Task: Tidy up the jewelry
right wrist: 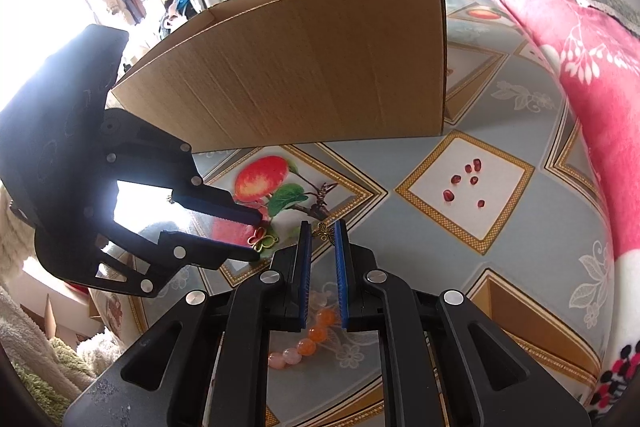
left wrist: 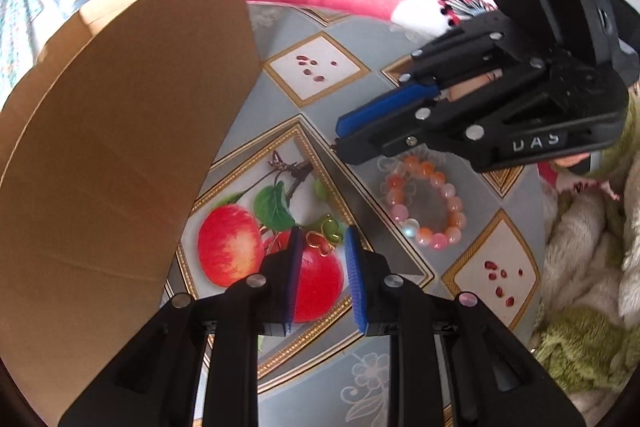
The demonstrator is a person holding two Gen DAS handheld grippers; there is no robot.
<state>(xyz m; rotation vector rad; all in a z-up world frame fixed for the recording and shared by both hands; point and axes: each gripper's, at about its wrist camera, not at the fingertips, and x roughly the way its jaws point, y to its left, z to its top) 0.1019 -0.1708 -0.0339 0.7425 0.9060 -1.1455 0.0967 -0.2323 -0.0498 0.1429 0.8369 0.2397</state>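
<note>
A gold-and-green butterfly charm [left wrist: 331, 230] lies on the apple-print table cover [left wrist: 320, 75], between the blue pads of my left gripper [left wrist: 324, 231]. Its jaws stand a little apart and do not press on the charm. In the right wrist view the same charm [right wrist: 264, 239] sits between the left gripper's [right wrist: 257, 237] black tips. My right gripper [right wrist: 322, 225] is nearly closed, with a small bronze butterfly charm [right wrist: 325, 234] pinched at its tips. It hovers just above the table. A pink-and-orange bead bracelet [left wrist: 424, 203] lies under the right gripper [left wrist: 338, 139].
A tall open cardboard box [left wrist: 120, 147] stands on the table to the left, close behind both grippers [right wrist: 300, 67]. A pink flowered blanket [right wrist: 600, 107] borders the table's far side. Fluffy green and cream fabric [left wrist: 580, 267] lies along the right edge.
</note>
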